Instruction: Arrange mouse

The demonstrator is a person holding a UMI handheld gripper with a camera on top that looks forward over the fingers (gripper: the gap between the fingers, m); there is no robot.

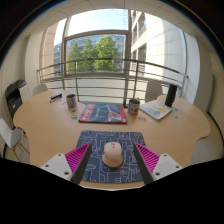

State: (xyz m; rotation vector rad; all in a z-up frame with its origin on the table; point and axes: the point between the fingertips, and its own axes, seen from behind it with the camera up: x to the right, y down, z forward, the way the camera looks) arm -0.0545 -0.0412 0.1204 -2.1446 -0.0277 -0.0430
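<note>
A pale beige mouse (113, 153) lies on a dark blue patterned mouse mat (110, 150) on the round wooden table (50, 125). My gripper (112, 158) is open. Its pink-padded fingers (77, 158) stand wide apart at either side of the mouse, with a clear gap on each side. The mouse rests on the mat between the fingers, near the mat's front half.
Beyond the mat lies a colourful book (103, 113). A dark cup (71, 101) stands at the far left, another cup (133, 105) and a white tray with items (157, 109) at the far right. A chair (10, 135) stands at the left. A railing and windows are behind.
</note>
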